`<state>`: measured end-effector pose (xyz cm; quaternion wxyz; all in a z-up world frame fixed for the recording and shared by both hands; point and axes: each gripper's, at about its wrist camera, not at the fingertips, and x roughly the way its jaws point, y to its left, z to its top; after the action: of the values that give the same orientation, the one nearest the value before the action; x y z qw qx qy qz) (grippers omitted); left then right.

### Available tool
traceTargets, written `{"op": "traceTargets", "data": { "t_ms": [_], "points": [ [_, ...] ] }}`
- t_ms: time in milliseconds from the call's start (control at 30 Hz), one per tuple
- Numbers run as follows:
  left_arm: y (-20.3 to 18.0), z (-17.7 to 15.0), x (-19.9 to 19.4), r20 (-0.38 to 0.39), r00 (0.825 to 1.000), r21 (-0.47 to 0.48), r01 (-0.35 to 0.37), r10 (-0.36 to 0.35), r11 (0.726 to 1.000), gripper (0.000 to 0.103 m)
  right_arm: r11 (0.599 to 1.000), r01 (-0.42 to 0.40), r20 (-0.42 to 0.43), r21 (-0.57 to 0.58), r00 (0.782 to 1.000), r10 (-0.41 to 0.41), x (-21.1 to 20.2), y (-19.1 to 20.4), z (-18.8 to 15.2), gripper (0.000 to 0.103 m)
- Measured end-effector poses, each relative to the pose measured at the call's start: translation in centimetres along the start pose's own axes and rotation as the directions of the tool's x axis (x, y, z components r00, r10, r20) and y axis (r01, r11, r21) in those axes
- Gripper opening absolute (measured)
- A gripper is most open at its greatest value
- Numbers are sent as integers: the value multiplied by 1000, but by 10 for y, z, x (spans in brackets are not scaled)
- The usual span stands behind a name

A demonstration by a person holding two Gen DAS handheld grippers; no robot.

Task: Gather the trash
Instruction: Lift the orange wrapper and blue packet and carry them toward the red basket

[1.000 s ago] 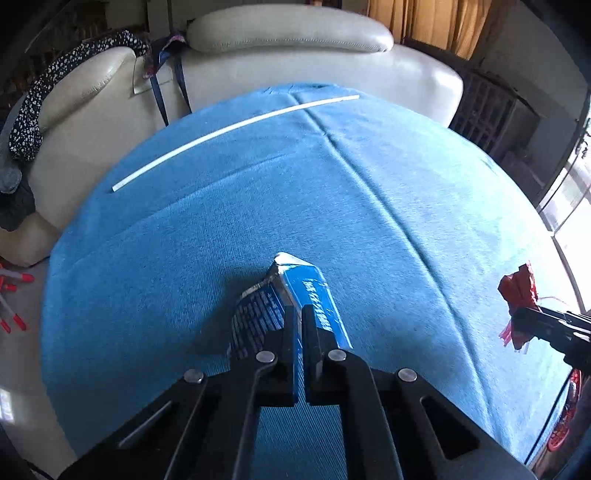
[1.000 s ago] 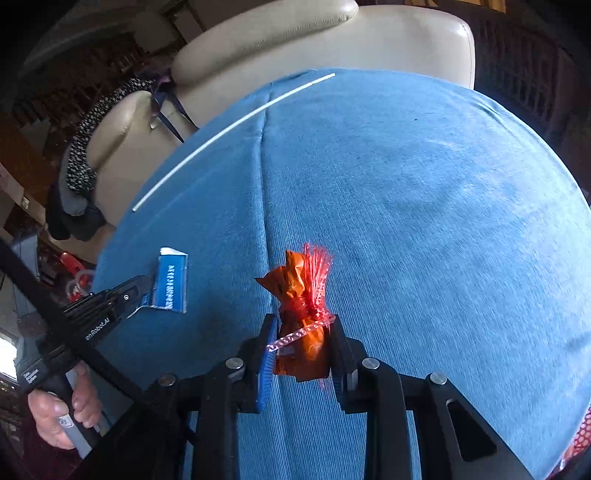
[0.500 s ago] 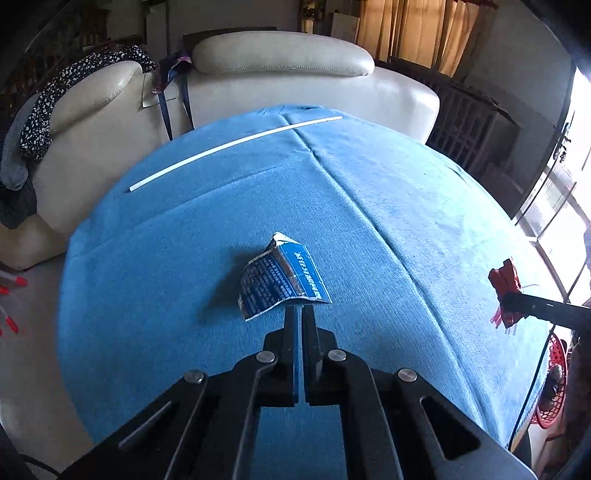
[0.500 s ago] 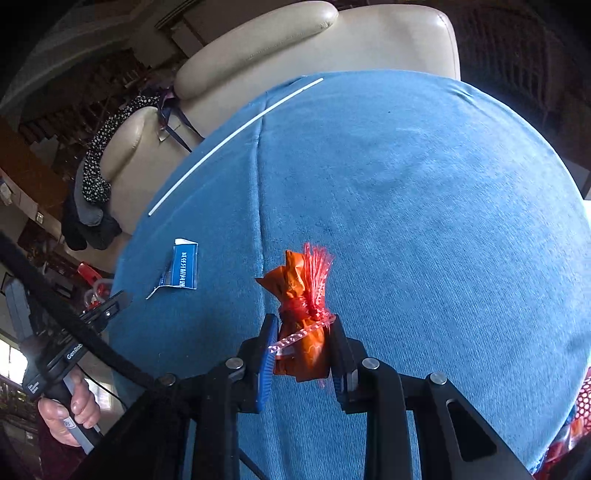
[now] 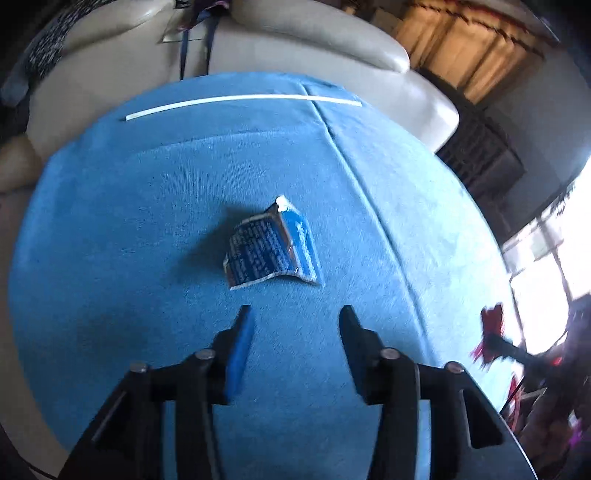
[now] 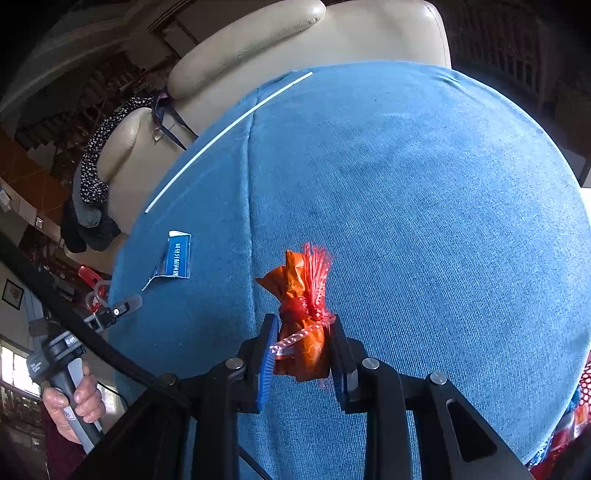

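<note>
The torn packet (image 5: 271, 246) lies flat on the cloth-covered counter (image 5: 147, 221), just past the left claw (image 5: 293, 314) at 12 o'clock. A long thin strip (image 5: 240, 101) lies near the counter's far edge. The couch (image 5: 314, 33) stands behind it. The tied wrapper bundle (image 6: 304, 317) sits in the right claw (image 6: 303, 332), with the packet at its 10 o'clock.

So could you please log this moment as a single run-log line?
left gripper: fingers opening, nothing between | blue wrapper: lying on blue cloth, ahead of fingers | right gripper: shut on orange wrapper

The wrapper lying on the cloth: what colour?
Blue with white print, clearest in the left wrist view.
</note>
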<state>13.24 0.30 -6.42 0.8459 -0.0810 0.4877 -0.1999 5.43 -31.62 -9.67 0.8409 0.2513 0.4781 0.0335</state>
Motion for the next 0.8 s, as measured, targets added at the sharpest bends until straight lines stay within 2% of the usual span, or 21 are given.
{"op": "traceTargets", "data": {
  "t_ms": [200, 367, 533, 600, 800],
  "points": [
    [15, 10, 13, 30, 994, -213, 109, -105, 971, 50, 1000, -2, 2, -12, 1000, 2, 0, 0, -1, 28],
    [26, 14, 29, 66, 981, -358, 193, -181, 914, 50, 1000, -8, -1, -9, 1000, 8, 1, -2, -3, 28],
    [39, 9, 40, 113, 966, -486, 258, -232, 835, 50, 1000, -15, 9, -16, 1000, 15, -2, -4, -6, 28],
    [43, 3, 41, 126, 964, -514, 266, -235, 815, 50, 1000, -16, 11, -18, 1000, 16, -4, -5, -8, 28],
    [50, -2, 50, 150, 968, -562, 252, -202, 788, 50, 1000, -19, 6, -6, 1000, 19, -4, -12, -13, 28]
  ]
}}
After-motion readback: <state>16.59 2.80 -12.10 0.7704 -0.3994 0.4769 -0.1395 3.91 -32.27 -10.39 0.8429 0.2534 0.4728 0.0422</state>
